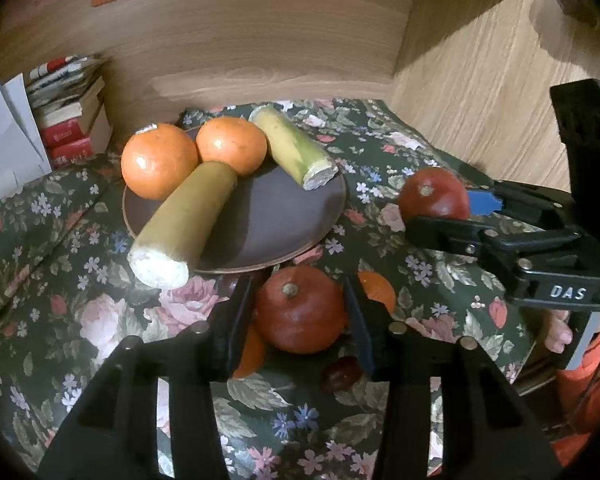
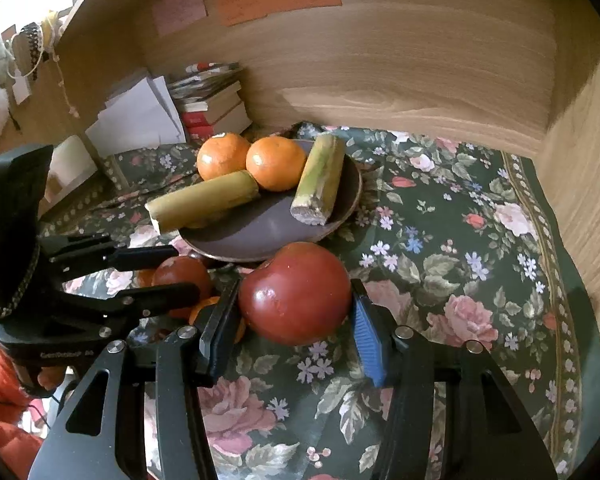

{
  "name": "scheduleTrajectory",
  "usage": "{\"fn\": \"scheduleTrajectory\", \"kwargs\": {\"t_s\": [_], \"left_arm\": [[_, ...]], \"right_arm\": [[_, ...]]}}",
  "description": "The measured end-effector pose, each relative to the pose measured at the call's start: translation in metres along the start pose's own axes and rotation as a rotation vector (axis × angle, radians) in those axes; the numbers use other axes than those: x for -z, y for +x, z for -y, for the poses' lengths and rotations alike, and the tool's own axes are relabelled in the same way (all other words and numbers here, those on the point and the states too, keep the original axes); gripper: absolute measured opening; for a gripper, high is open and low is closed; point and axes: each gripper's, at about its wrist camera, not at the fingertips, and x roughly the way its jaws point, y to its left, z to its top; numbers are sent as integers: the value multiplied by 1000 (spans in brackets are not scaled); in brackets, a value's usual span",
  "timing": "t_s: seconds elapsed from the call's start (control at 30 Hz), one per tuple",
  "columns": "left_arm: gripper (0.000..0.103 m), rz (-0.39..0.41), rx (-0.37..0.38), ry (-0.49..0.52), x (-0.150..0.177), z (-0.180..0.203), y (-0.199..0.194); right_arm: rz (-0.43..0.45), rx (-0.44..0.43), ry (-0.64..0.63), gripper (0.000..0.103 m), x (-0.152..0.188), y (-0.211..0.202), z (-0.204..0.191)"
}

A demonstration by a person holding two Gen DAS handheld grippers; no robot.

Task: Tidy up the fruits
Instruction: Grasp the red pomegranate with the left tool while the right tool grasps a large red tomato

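Observation:
A brown plate [image 1: 284, 224] [image 2: 260, 232] holds two oranges [image 1: 158, 160] [image 1: 232, 148] and two cut banana halves [image 1: 188, 220] [image 1: 296, 148]. My left gripper [image 1: 298, 308] is shut on a red-orange fruit [image 1: 300, 308], seen from the right wrist too [image 2: 180, 276]. My right gripper [image 2: 296, 300] is shut on a dark red fruit [image 2: 296, 292], which shows in the left wrist view [image 1: 434, 196] to the right of the plate. Both fruits are held just in front of the plate, above the floral cloth [image 2: 460, 240].
Another orange [image 1: 378, 290] and a small dark fruit [image 1: 342, 374] lie on the cloth under the left gripper. A stack of books [image 2: 216, 108] and white papers [image 2: 140, 116] stand at the back left. Wooden walls [image 2: 380, 72] close the back and right.

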Motion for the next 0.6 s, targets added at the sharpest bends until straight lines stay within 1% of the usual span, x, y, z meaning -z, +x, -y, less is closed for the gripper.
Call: {"fn": "scheduleTrajectory", "kwargs": {"t_s": [0.03,0.07,0.1,0.17,0.23,0.27,0.33,0.37,0.4,0.5,0.6], "left_arm": [[34,9,9,0,-1,1,-3],[20,16,27,4,-4,2,-7],[8,25,9,14,-6,3,-10],[8,39,-6,24,-10,4,-14],[8,29,4,5,-12,0,-12],[11,21,7,-1,-11,-2,-11],[22,2,13,-8,-8,-4,-7],[34,1,11,-11,-7,-5,-6],[37,-8,7,-12,-6,-6,-4],[40,-37,34,-14,-3,-6,3],[42,-41,9,22,-1,0,6]], "right_arm": [[4,0,-4,49,-2,0,-1],[7,0,-7,49,-4,-1,-2],[11,-1,-13,49,-6,-1,-3],[15,-3,-21,49,-9,0,-4],[16,-6,-25,49,-12,1,-6],[15,-8,-26,49,-12,2,-6],[12,-9,-28,49,-12,2,-5],[10,-9,-28,49,-11,3,-5],[7,-8,-28,49,-11,4,-4],[1,-11,-21,49,-10,5,-2],[-7,-14,-18,49,-10,7,-1]]}}
